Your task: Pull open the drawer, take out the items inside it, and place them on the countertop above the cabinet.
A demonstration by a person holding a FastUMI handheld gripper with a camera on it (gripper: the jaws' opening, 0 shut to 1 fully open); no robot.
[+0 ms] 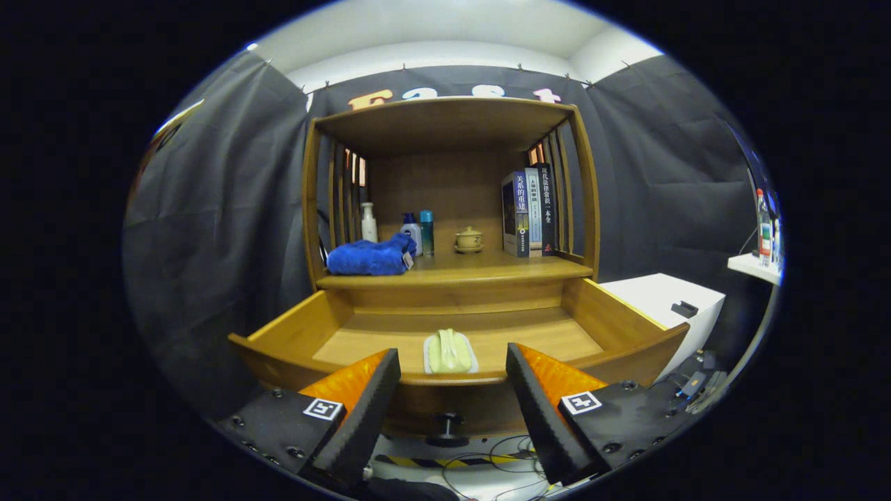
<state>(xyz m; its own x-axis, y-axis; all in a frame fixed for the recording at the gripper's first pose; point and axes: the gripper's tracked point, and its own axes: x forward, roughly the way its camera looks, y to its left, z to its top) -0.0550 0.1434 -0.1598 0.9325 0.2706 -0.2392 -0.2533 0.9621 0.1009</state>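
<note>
The wooden drawer (626, 327) stands pulled out toward me, its round knob (447, 422) on the front panel between my fingers. Inside it, near the front wall, lies a pale green packet on a white tray (450, 352). My gripper (452, 390) is open, held just in front of and above the drawer's front edge, nothing between its fingers. Above the drawer is the cabinet's countertop (480, 268), where a folded blue towel (370, 256) lies at the left.
On the countertop stand a white bottle (368, 222), two small bottles (419, 233), a lidded cup (468, 239) and upright books (529, 212). A white box (668, 306) sits right of the drawer. Cables and striped tape (445, 460) lie on the floor below.
</note>
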